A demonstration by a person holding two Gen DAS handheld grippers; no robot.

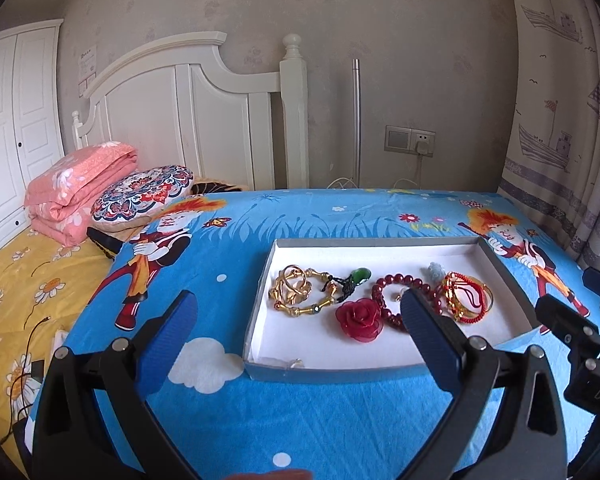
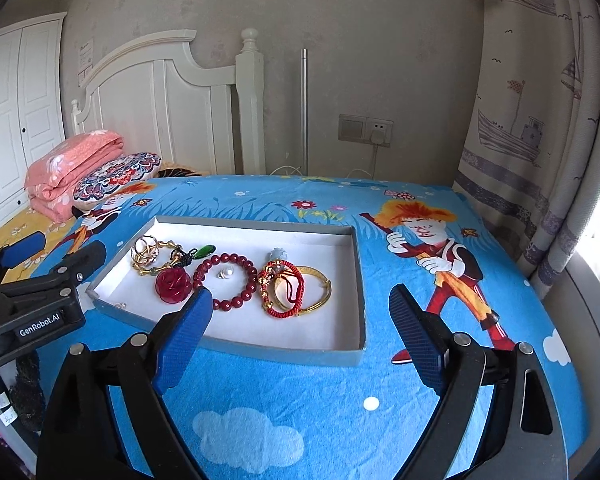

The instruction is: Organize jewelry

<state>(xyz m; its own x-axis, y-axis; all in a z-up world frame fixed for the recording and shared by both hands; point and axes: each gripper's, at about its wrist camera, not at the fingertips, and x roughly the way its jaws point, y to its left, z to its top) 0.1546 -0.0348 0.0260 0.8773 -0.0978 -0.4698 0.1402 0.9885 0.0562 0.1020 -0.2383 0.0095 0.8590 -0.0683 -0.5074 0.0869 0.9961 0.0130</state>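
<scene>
Hovering over a shallow white-lined cardboard tray [image 2: 356, 280] of jewelry on a blue cartoon-print cloth [image 2: 300, 400].

Both the left gripper [image 1: 296, 312] and the right gripper [image 2: 300, 308] hang with jaws spread wide, holding nothing. Inside the tray lie a dark red bead bracelet [image 2: 236, 278], a red rose ornament [image 2: 173, 286], gold chain bracelets [image 2: 152, 258] and red cord bangles [image 2: 286, 288] touching a gold bangle [image 2: 320, 292].
</scene>
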